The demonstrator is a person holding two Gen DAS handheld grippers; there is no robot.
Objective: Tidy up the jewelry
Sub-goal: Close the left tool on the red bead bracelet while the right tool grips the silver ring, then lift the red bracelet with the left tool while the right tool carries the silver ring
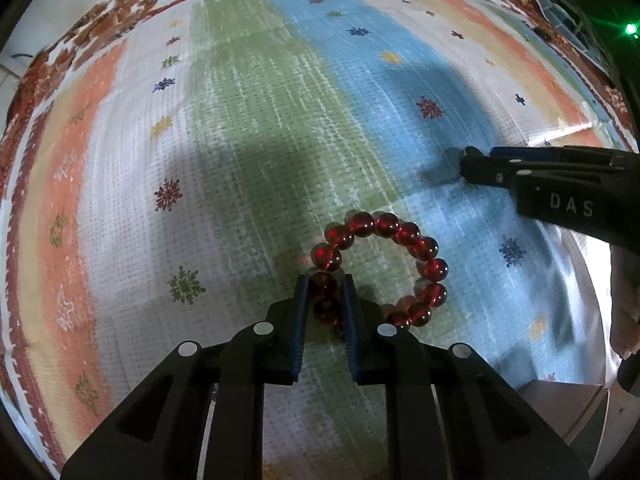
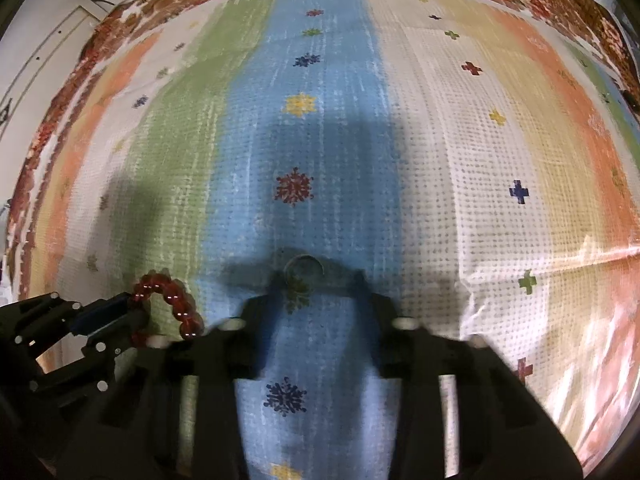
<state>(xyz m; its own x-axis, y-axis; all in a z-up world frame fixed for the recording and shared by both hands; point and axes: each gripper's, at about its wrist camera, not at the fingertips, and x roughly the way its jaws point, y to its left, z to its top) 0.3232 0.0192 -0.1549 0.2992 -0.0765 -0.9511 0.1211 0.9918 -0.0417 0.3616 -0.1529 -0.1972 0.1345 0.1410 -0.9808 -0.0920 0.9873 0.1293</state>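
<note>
Striped cloth [image 1: 240,128]; left gripper [image 1: 325,292] pinching red bracelet [image 1: 424,248]; only right view: spread right gripper [image 2: 318,280] near ring [image 2: 304,266].

The bracelet [image 1: 380,268] has dark red, glossy beads. The cloth [image 1: 248,128] shows green, blue, white and orange stripes with small snowflake prints; a brown floral border runs at 12 o'clock. Both grippers are black with blue pads [image 1: 302,320].

- Your work surface was a striped cloth [image 1: 248,128] in green, blue, white, tan and orange bands, dotted with small snowflake and cross motifs.
- A brown-and-red floral border [image 2: 132,12] ran along its far edge.
- You had a green light [image 1: 631,29] glowing at upper right.
- A pale wall [image 2: 36,36] showed beyond the left corner.
- Dark shadows [image 2: 336,152] lay across the cloth.
</note>
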